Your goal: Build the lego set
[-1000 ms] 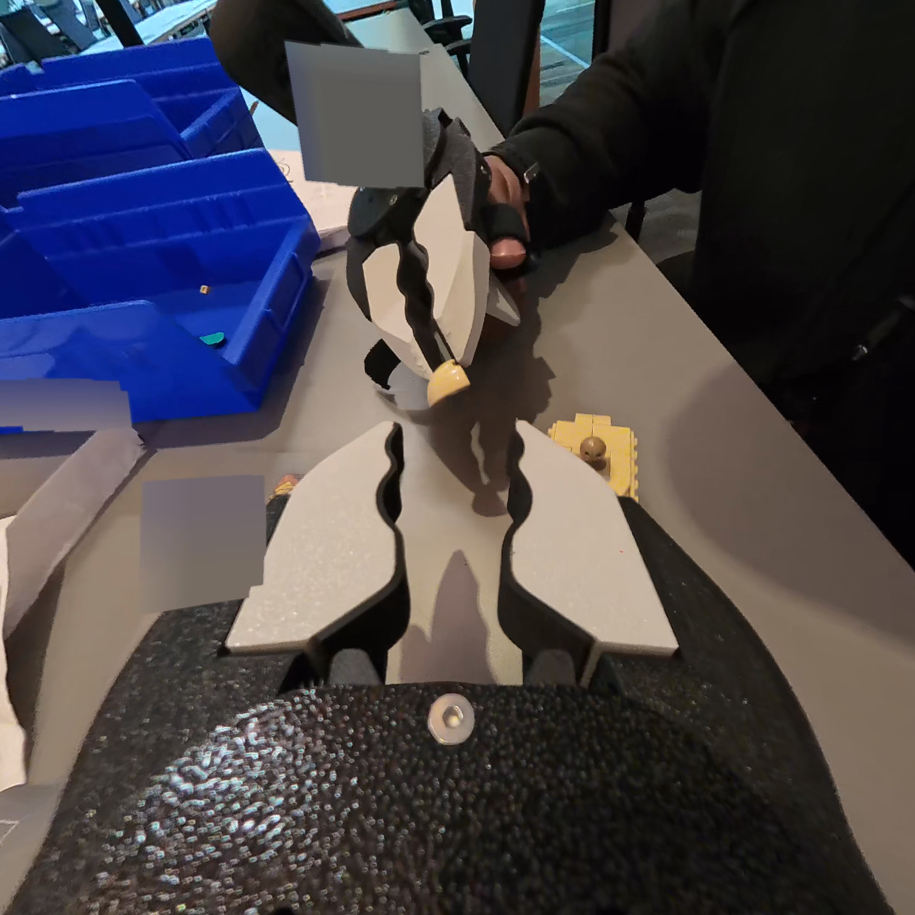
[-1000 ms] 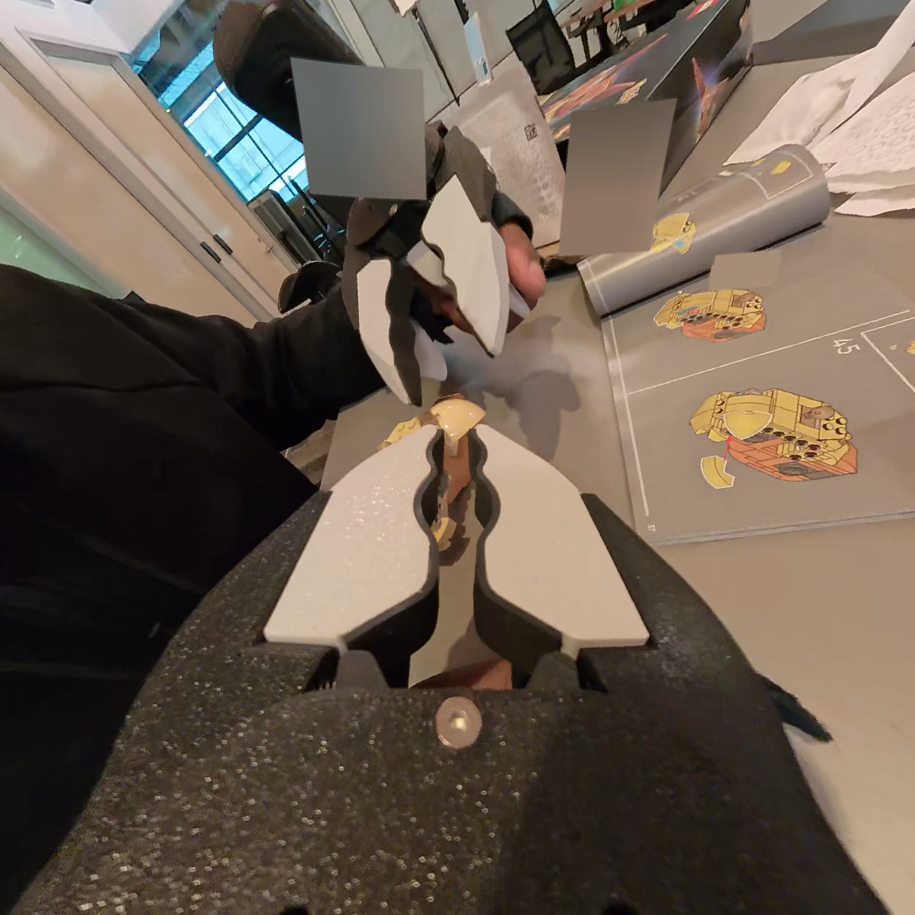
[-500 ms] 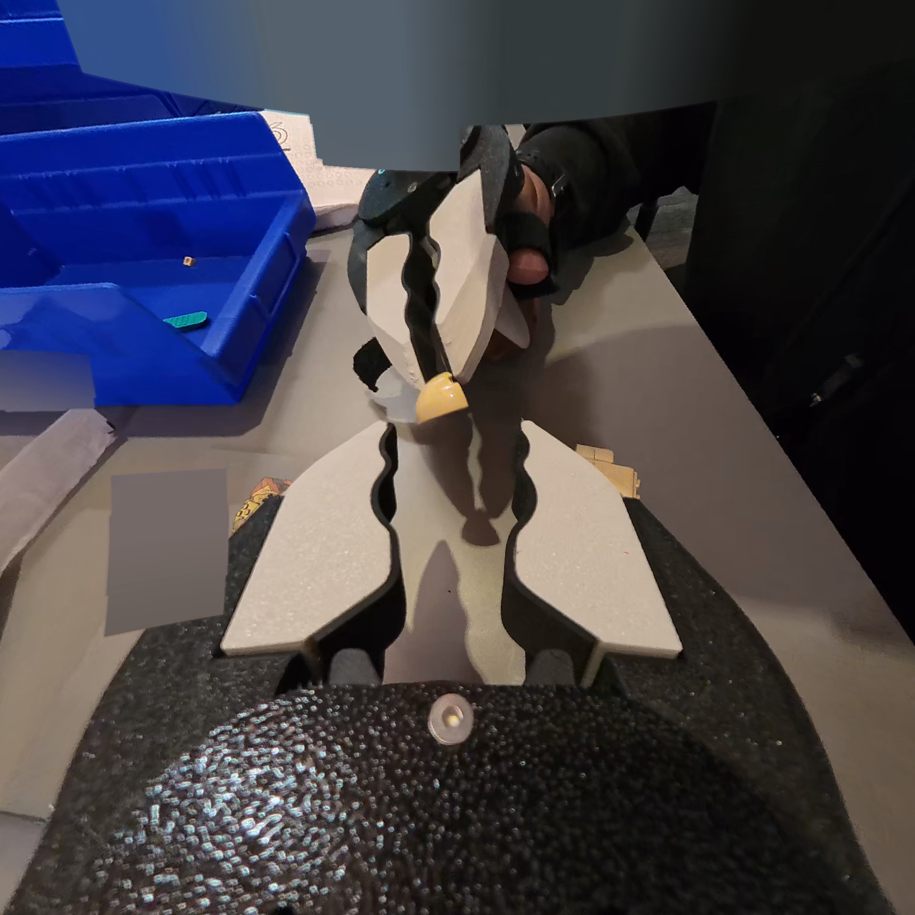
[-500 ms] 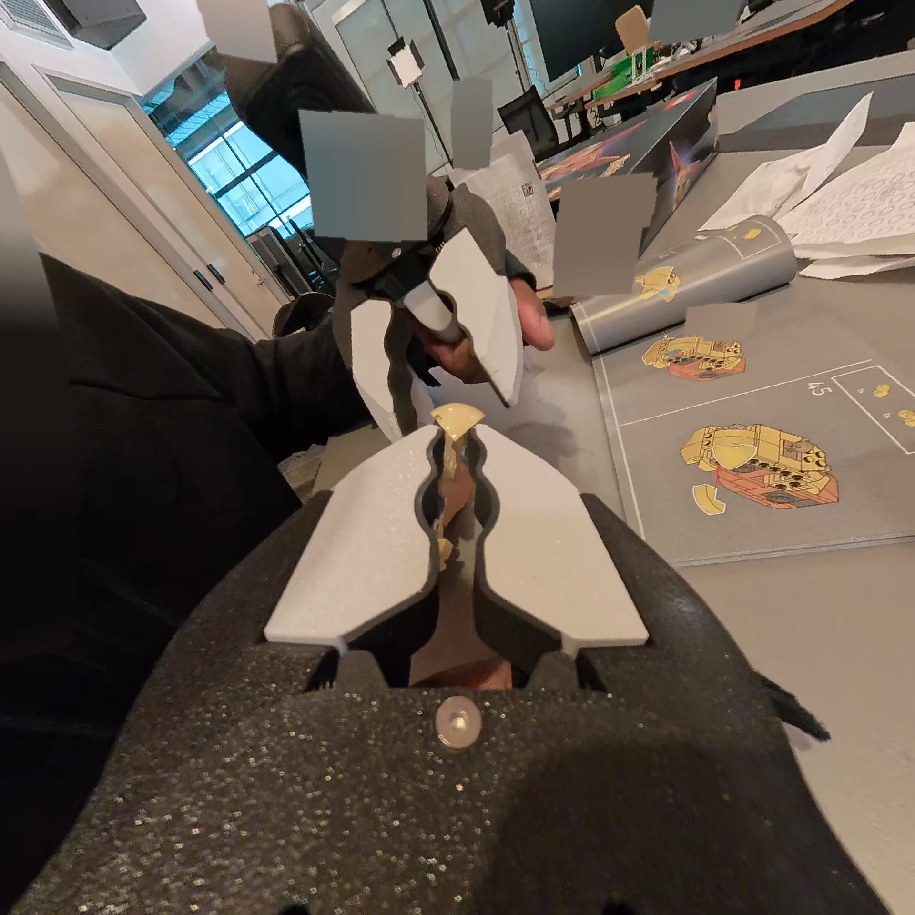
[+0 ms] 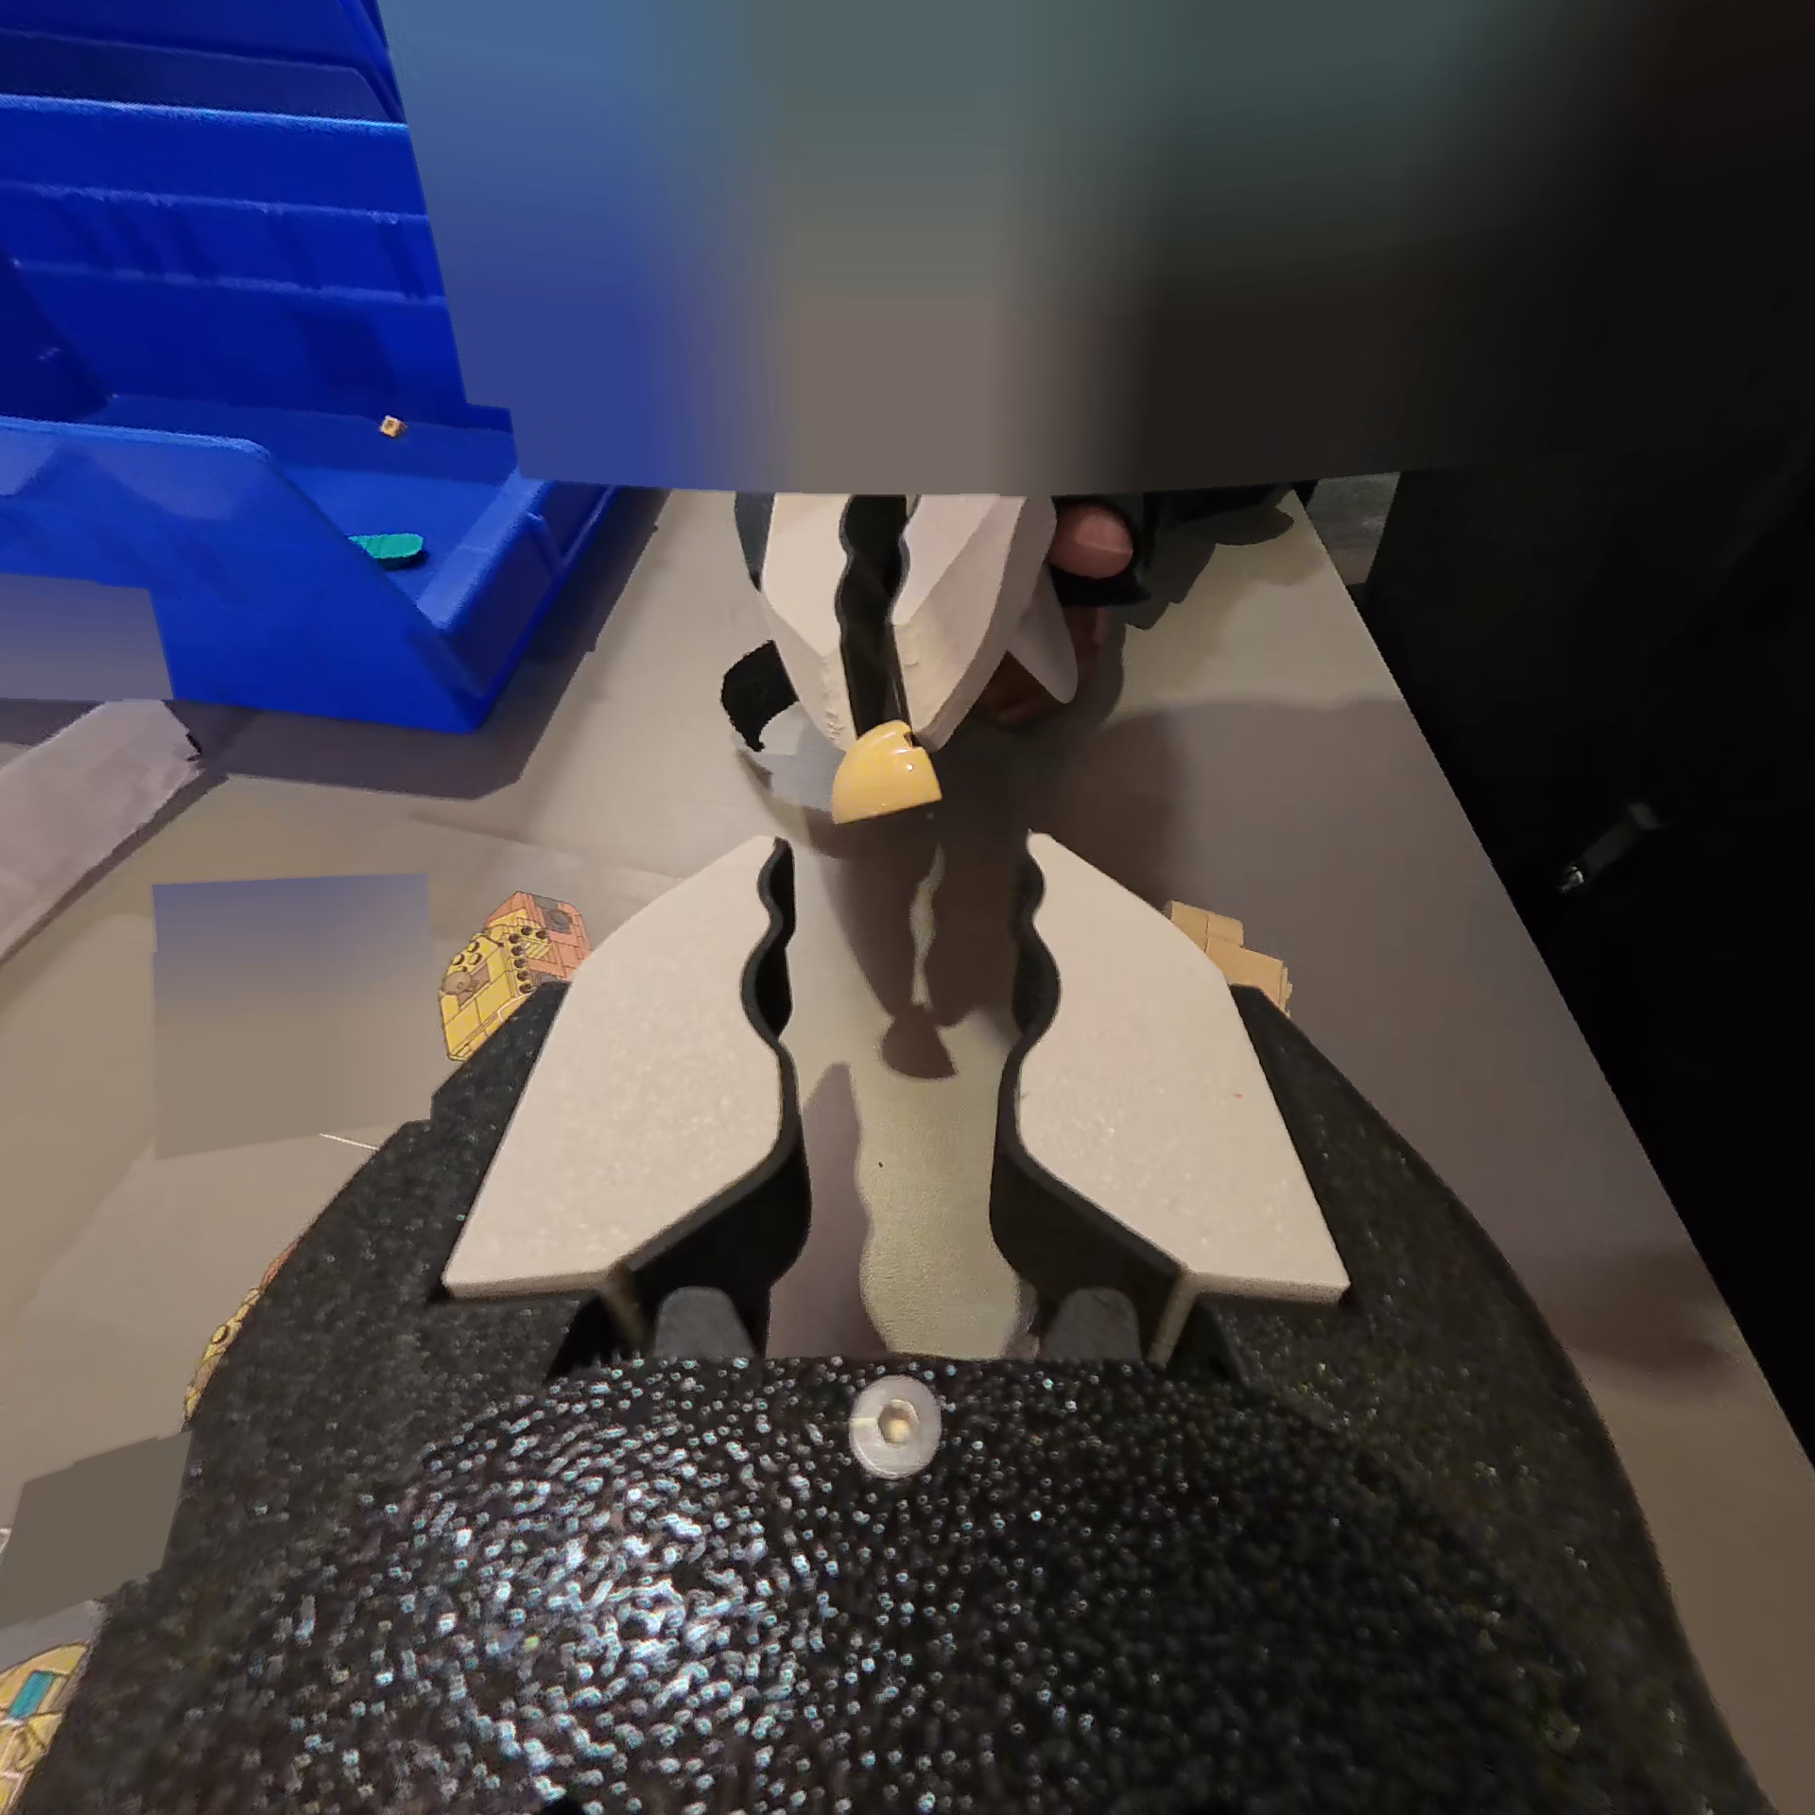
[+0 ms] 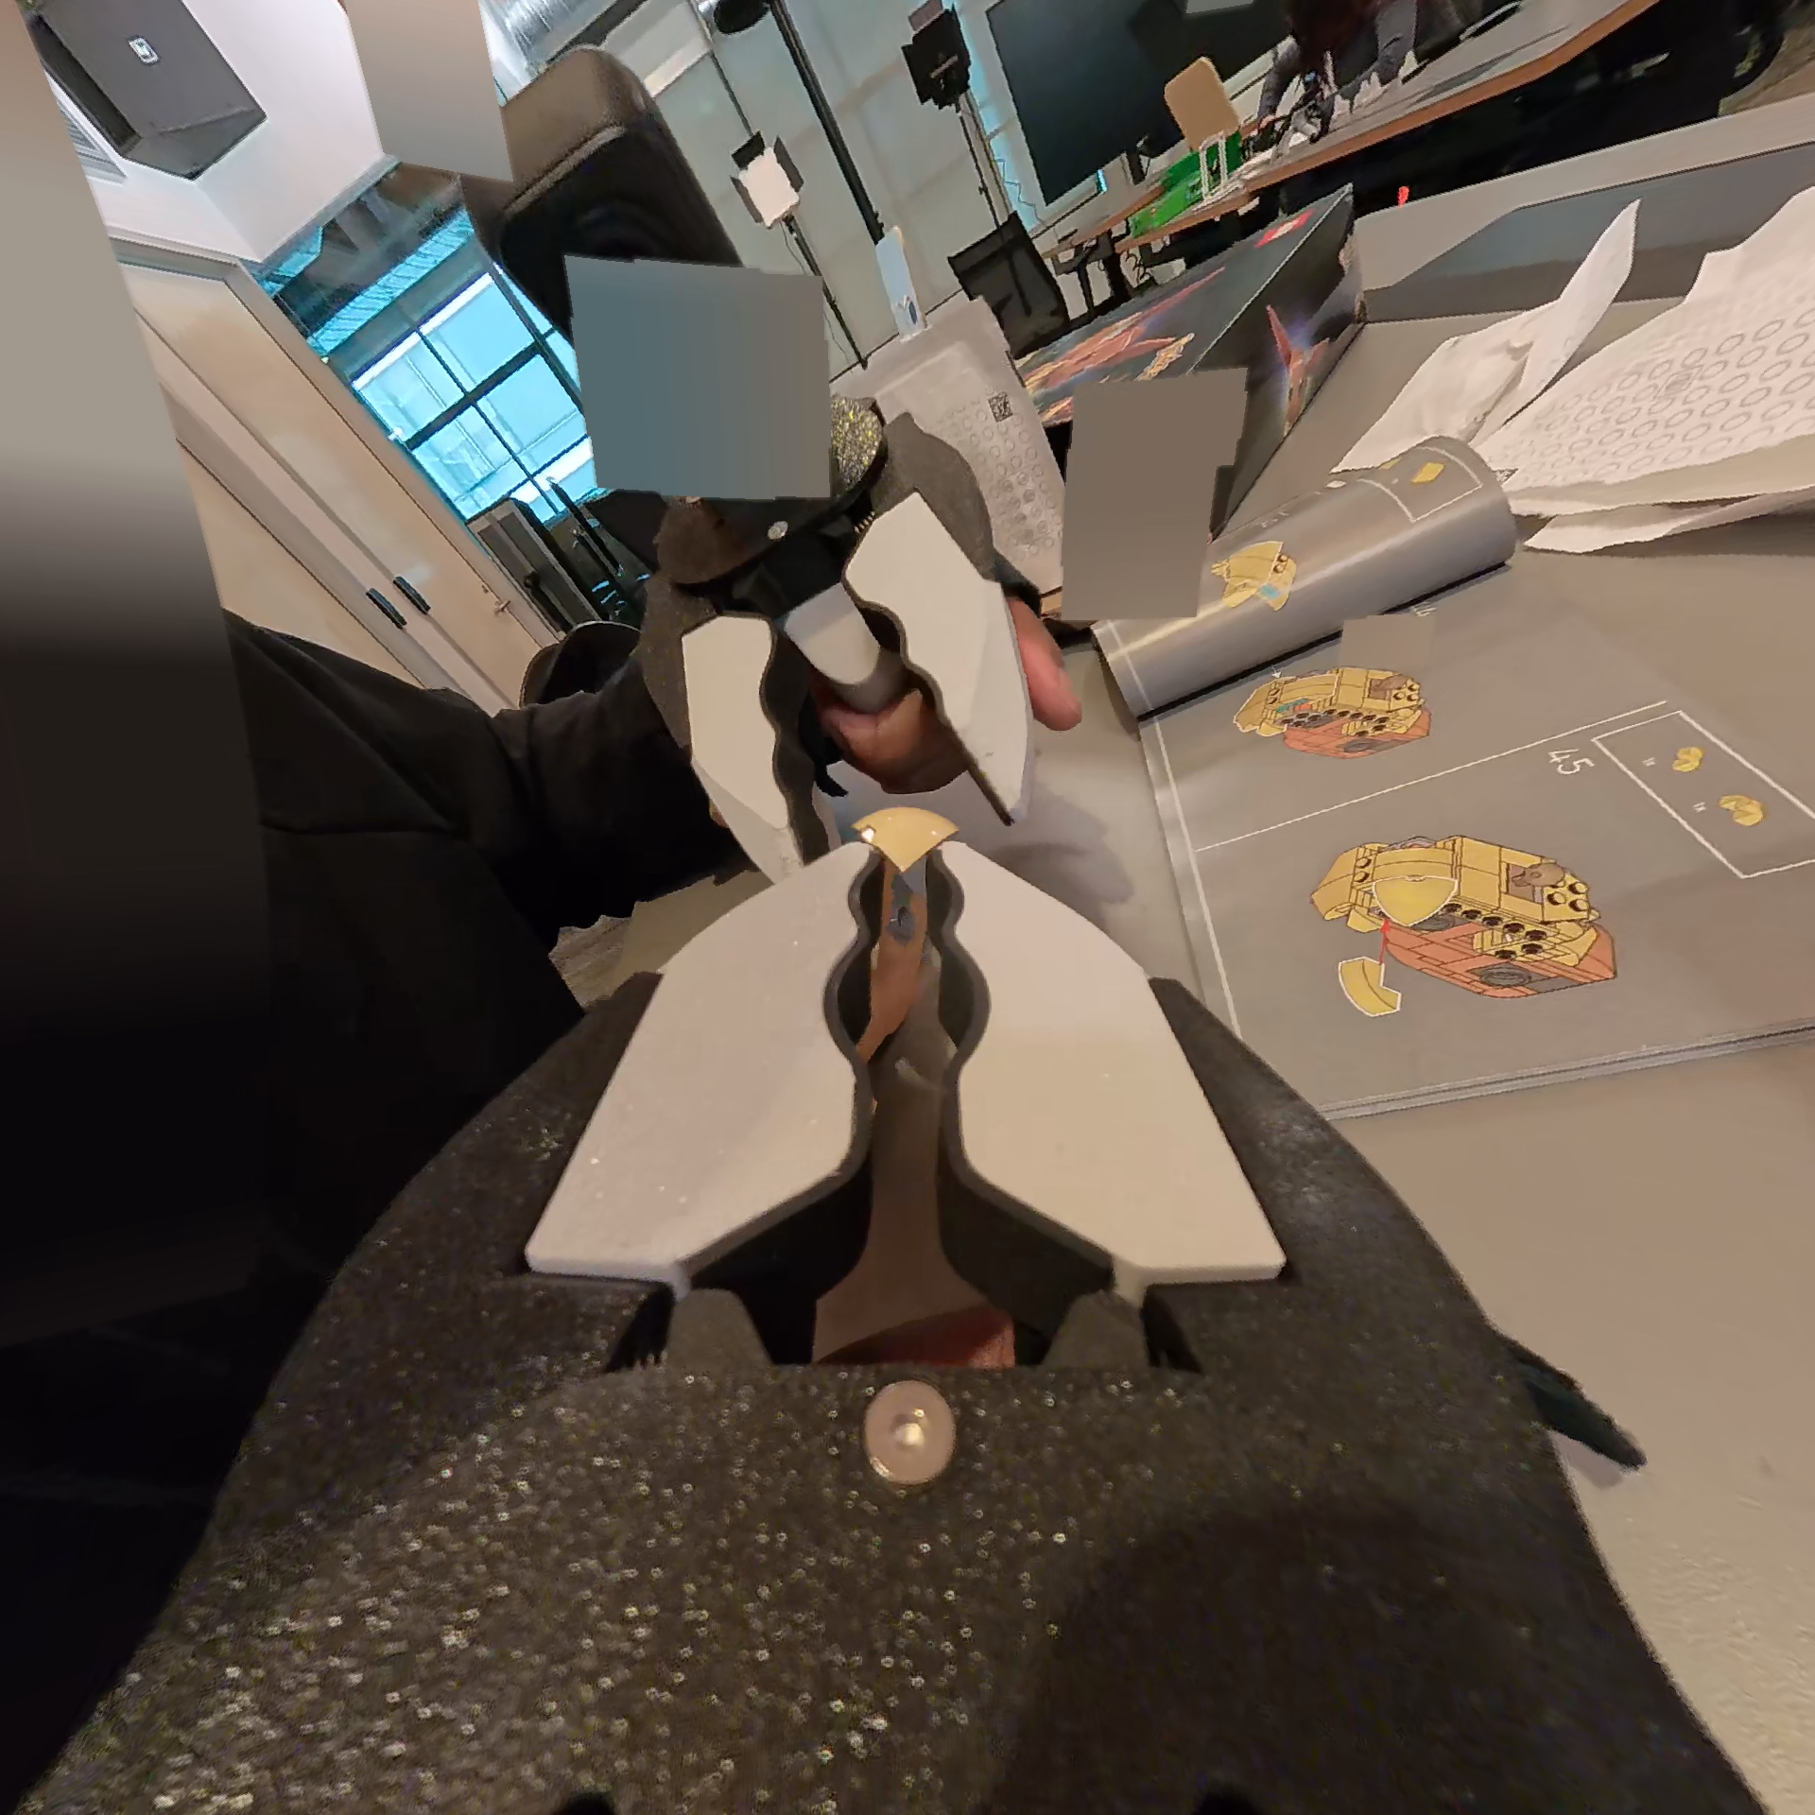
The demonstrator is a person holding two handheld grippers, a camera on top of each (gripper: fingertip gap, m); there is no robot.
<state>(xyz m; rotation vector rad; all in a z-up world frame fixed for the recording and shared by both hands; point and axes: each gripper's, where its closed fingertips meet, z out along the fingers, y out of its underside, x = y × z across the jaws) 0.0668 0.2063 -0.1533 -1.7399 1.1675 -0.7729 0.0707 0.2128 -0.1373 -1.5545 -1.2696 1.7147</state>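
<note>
My right gripper (image 6: 902, 862) is shut on a small tan curved brick (image 6: 904, 835), which sticks out past its tips. The left wrist view shows the same brick (image 5: 884, 776) pinched at the tips of the right gripper (image 5: 877, 722), held above the grey table (image 5: 1277, 982). My left gripper (image 5: 904, 850) is open and empty, just short of the brick and facing it. In the right wrist view its fingers (image 6: 943, 638) stand apart right behind the brick, not touching it. A tan brick assembly (image 5: 1228, 943) lies on the table beside my left gripper's right finger.
Blue bins (image 5: 295, 609) stand at the left, with a green piece (image 5: 388, 548) inside. An open instruction booklet (image 6: 1473, 933) lies on the table at the right, with a dark box (image 6: 1267, 324) and white paper bags (image 6: 1670, 412) behind it. A person's dark sleeve (image 6: 393, 835) is at the left. My left and right fingertips are right by each other.
The two grippers have drawn closer, tip to tip. The right gripper kept the tan brick pinched throughout. The left gripper stayed open and empty and tilted further down toward the table.
</note>
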